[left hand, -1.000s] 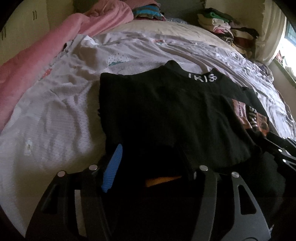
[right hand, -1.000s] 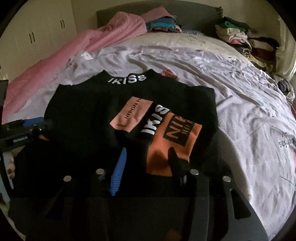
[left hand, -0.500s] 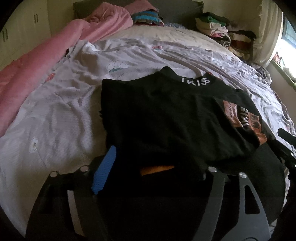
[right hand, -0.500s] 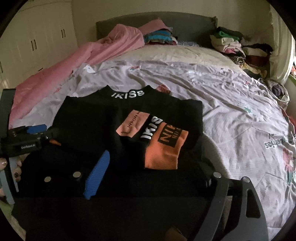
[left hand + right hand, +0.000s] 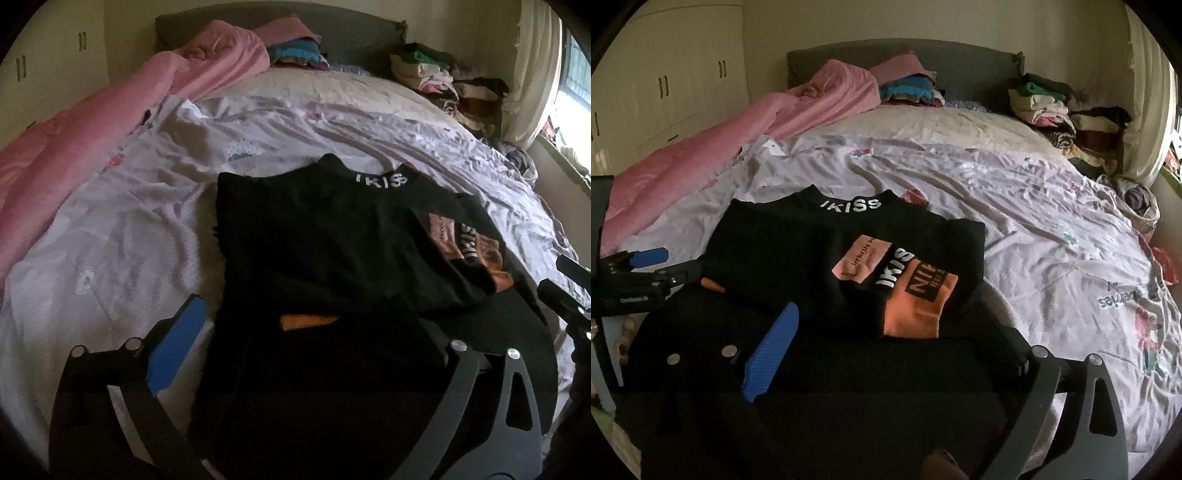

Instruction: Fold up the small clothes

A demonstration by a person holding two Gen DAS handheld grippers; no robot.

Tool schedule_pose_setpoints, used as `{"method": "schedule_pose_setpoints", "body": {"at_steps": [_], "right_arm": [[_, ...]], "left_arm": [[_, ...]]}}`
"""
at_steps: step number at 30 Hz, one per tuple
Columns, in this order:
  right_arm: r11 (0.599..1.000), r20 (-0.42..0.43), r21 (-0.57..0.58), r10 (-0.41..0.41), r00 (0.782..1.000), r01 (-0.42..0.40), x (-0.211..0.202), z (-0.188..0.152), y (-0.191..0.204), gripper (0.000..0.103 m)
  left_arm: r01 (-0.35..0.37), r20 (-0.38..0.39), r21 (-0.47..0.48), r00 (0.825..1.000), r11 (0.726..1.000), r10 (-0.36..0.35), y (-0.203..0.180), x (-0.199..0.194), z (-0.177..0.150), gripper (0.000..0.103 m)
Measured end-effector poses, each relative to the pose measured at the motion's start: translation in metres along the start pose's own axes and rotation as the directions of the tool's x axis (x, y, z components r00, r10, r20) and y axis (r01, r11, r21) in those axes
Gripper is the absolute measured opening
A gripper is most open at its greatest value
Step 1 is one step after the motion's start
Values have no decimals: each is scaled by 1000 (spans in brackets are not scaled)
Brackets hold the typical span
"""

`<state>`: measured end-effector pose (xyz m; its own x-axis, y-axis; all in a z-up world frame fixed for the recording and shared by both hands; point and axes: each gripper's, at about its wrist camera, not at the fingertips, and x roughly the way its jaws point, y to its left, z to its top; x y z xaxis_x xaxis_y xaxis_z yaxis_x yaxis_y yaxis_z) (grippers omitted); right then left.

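Observation:
A black top [image 5: 325,243] with white "IKISS" lettering on its collar lies flat on the bed, its sleeves folded across the body. It also shows in the right wrist view [image 5: 798,258], where an orange cuff [image 5: 916,306] lies on top. My left gripper [image 5: 306,332] is open wide over the garment's near left hem, holding nothing. My right gripper [image 5: 901,347] is open wide over the near right hem, empty. The left gripper shows at the left edge of the right wrist view [image 5: 646,269].
A pale printed sheet [image 5: 1052,229] covers the bed. A pink blanket [image 5: 92,140] runs along the left side. Folded clothes are piled at the headboard [image 5: 908,88] and at the far right [image 5: 1067,118]. A wardrobe [image 5: 665,74] stands on the left.
Both grippers have opened wide and let go of the garment's hem, then drawn back toward me and risen. The top stays flat on the bed.

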<state>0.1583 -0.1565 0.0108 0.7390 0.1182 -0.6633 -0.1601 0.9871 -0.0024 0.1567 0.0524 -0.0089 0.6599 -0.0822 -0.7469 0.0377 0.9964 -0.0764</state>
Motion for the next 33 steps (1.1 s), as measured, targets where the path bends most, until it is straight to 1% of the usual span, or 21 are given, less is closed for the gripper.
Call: {"method": "schedule_pose_setpoints", "body": {"at_steps": [11, 16, 24, 33], "right_arm": [[1000, 44, -28, 8, 999, -6, -29, -2, 10, 94], [999, 56, -32, 8, 998, -6, -40, -5, 12, 95], [999, 63, -37, 15, 998, -13, -53, -13, 13, 96], [999, 44, -50, 14, 999, -12, -67, -35, 9, 96]], "left_arm": [[1, 30, -10, 1000, 1000, 0, -1, -33, -9, 93], [-8, 34, 5, 999, 1000, 8, -5, -44, -16, 93], [-26, 21, 16, 999, 1000, 26, -2, -56, -32, 93], [-58, -7, 10, 998, 998, 58, 6, -67, -50, 93]]}}
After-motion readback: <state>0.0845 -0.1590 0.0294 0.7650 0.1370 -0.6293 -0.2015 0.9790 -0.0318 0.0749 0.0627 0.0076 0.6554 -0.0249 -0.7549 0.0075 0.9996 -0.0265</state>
